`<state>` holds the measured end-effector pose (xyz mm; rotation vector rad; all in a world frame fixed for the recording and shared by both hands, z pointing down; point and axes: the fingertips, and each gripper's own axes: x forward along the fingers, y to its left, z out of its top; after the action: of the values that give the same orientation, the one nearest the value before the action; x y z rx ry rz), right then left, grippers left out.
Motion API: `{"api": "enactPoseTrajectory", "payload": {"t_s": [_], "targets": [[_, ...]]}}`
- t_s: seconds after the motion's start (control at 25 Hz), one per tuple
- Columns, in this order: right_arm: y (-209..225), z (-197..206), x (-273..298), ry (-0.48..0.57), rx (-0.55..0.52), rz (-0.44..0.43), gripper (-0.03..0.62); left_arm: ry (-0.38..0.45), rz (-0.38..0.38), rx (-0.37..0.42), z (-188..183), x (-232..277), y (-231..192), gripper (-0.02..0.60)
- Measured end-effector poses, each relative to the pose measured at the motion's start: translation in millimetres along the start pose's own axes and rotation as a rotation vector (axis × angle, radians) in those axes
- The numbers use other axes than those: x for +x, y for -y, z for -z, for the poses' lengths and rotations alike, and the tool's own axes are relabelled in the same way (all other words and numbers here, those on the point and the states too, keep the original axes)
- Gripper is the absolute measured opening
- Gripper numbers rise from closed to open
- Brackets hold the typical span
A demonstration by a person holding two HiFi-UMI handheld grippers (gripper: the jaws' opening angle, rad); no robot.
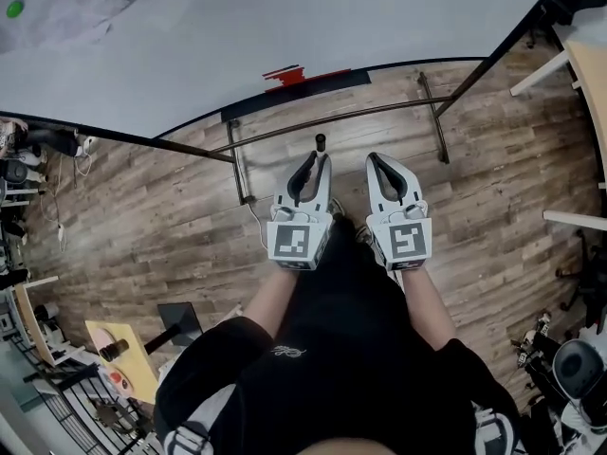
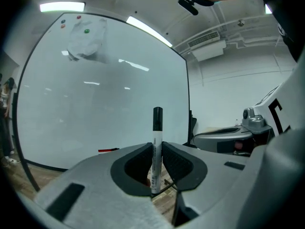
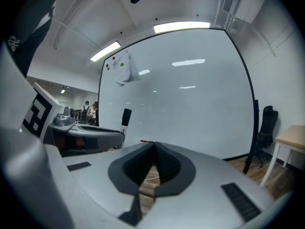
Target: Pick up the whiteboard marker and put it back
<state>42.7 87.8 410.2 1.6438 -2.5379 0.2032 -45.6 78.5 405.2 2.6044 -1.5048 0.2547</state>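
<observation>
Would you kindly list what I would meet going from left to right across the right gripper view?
left gripper, its fingers shut on the whiteboard marker → right gripper, fingers together with nothing between them → black chair → wooden table

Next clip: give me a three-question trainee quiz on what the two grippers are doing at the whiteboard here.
1. True or false: the right gripper holds the whiteboard marker.
2. Multiple choice: how does the marker sit in the left gripper?
A) along the jaws, black cap past the tips
B) crosswise to the jaws
C) not in it at all
3. Fill in: the red thing lies at the bottom edge of the ____.
Key: 1 false, its jaws are shut on nothing; 2 A; 3 whiteboard.
</observation>
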Motion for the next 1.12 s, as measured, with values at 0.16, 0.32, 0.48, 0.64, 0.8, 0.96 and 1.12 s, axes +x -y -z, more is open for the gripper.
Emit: {"api": "enactPoseTrajectory", "payload": {"t_s": [0.16, 0.32, 0.48, 0.64, 0.8, 0.96, 1.12], "targets": [[11.5, 1.4, 14.4, -0.03, -0.001, 0.031, 0.002, 0.024, 0.053, 0.002, -0.7, 21.9, -1.2, 0.066], [16.2, 0.2, 36.8, -0.045, -0.021, 0.041, 0.003, 0.007, 0.079, -0.004, 3.2, 43.9, -16.5, 0.067], [17.9, -4.7, 60.7, -0.066, -0.027, 0.05, 0.003, -0.005, 0.122, 0.007, -1.5, 62.9, -33.7, 0.067], [24.8, -7.1, 78.7, -0.075, -0.021, 0.08, 0.003, -0.025, 0.155, 0.049, -3.4, 78.3, -47.0, 0.067], [27.9, -1.7, 95.9, -0.103, -0.005, 0.09, 0.003, -0.05, 0.172, 0.08, -3.9, 93.5, -59.1, 0.067], [31.7, -4.8, 109.3, -0.116, -0.004, 0.075, 0.003, -0.083, 0.192, 0.113, -0.9, 109.0, -61.1, 0.066], [53.4, -3.5, 117.7, -0.121, 0.011, 0.082, 0.003, -0.138, 0.198, 0.165, 2.8, 133.6, -59.4, 0.066]]}}
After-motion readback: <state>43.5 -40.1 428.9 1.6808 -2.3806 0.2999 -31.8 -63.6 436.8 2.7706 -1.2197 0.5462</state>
